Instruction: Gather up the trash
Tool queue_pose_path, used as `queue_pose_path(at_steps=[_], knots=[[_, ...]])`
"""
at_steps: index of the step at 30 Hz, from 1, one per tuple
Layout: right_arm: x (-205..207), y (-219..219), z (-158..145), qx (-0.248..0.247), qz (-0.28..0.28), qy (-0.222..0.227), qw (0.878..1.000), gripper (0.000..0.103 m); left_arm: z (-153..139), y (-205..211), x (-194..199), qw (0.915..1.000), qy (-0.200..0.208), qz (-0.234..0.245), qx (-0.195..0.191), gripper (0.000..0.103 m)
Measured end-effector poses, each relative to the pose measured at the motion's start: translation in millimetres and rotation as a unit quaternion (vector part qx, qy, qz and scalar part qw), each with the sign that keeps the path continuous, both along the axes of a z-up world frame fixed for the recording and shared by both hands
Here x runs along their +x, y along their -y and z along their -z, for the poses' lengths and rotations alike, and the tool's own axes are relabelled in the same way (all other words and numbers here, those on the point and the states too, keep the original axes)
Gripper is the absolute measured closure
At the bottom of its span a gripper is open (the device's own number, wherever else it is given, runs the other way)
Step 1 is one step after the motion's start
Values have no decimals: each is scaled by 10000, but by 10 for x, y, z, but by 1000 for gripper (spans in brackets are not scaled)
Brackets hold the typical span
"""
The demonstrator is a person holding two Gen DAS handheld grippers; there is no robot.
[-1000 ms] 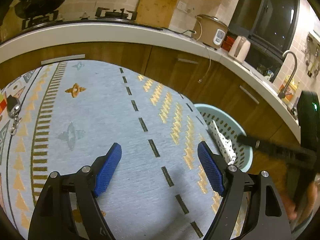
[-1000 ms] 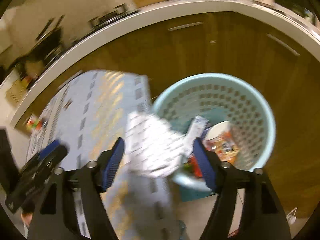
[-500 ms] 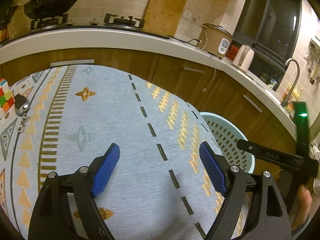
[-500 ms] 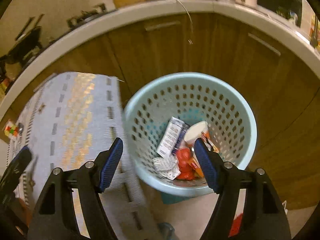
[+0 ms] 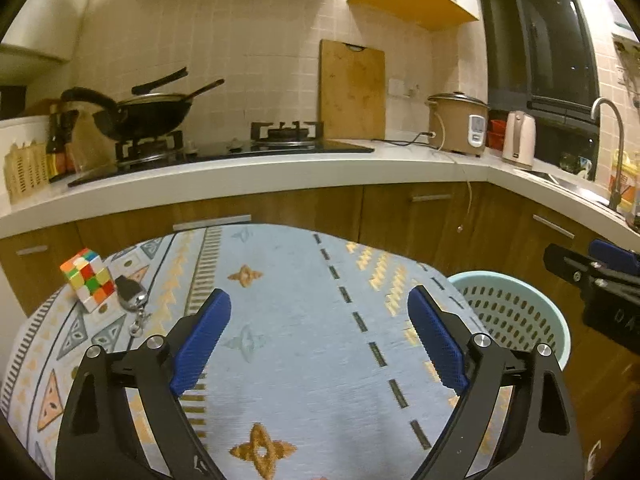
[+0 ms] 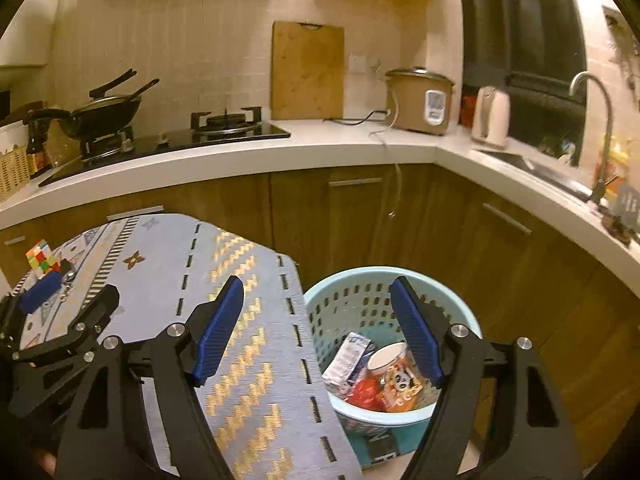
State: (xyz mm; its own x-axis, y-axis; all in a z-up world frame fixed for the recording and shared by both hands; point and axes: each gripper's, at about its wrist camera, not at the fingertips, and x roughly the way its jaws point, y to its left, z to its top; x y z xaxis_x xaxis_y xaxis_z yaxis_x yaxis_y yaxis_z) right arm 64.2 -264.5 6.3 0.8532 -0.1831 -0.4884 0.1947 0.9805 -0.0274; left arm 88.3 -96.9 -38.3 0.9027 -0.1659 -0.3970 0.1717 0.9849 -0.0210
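Overall scene: kitchen; a cloth-covered desk (image 5: pixel 288 320) stands before the wooden cabinets.
Desk: patterned blue cloth; no litter shows on it.
Basket (image 6: pixel 404 280): pale blue, perforated, on the floor just beside the desk edge, at 3 o'clock in the left wrist view.
Trash (image 6: pixel 376 376): inside the basket; a white wrapper, a red crumpled piece, a printed cup.
Left claw (image 5: pixel 318 338): blue pads spread apart, empty, above the cloth.
Right claw (image 6: pixel 316 328): spread apart, empty, over the basket rim.
Cube (image 5: pixel 88 278) and key fob (image 5: pixel 129 297): at 10 o'clock, touching.
Risk: these keepsakes may be mistaken for trash and binned.
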Motion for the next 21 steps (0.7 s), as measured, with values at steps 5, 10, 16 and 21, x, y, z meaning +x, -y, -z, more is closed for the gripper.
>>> queue_pose_path(at_steps=[5,10,16,21], knots=[[-97,42,41,62,154,44,9999,31,-27,18,-35,9999,50,118,-7,15],[-182,71,56,56,302,82,9995,31,-23,91,-74,9997,122,204,88,14],[-236,83,40,81,434,140,9989,31,1,159,-84,9994,101,251,209,13],[-260,91,42,40,515,139,9986,31,14,149,-77,9995,45,237,212,12]])
